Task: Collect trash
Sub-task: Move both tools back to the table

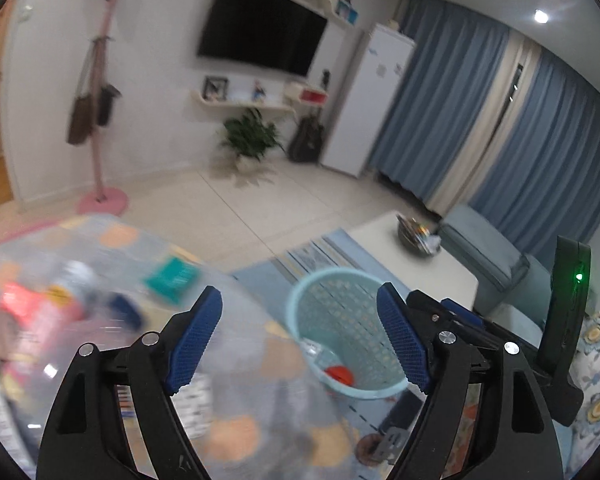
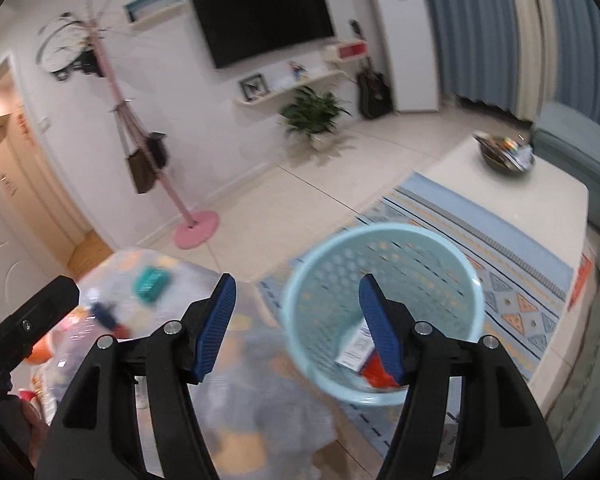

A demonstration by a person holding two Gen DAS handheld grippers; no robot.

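Note:
A light blue lattice wastebasket (image 1: pixel 332 280) (image 2: pixel 384 248) stands on the rug, with a red item (image 1: pixel 340 374) (image 2: pixel 374 372) and a white paper (image 2: pixel 356 346) inside. To its left a glass table (image 1: pixel 100 240) (image 2: pixel 148 360) carries blurred trash: a teal packet (image 1: pixel 172 276) (image 2: pixel 152 282), a red wrapper (image 1: pixel 28 308) and a dark blue piece (image 2: pixel 106 314). My left gripper (image 1: pixel 300 340) is open and empty above the table's edge and the basket. My right gripper (image 2: pixel 298 324) is open and empty over the basket's left rim.
A white coffee table (image 2: pixel 520 216) with a dark bowl (image 2: pixel 506 154) stands to the right, beside a blue sofa (image 2: pixel 576 140). A pink coat stand (image 2: pixel 196 224), a potted plant (image 2: pixel 314 116) and a wall television (image 2: pixel 264 20) lie beyond. A patterned rug (image 2: pixel 512 280) covers the floor.

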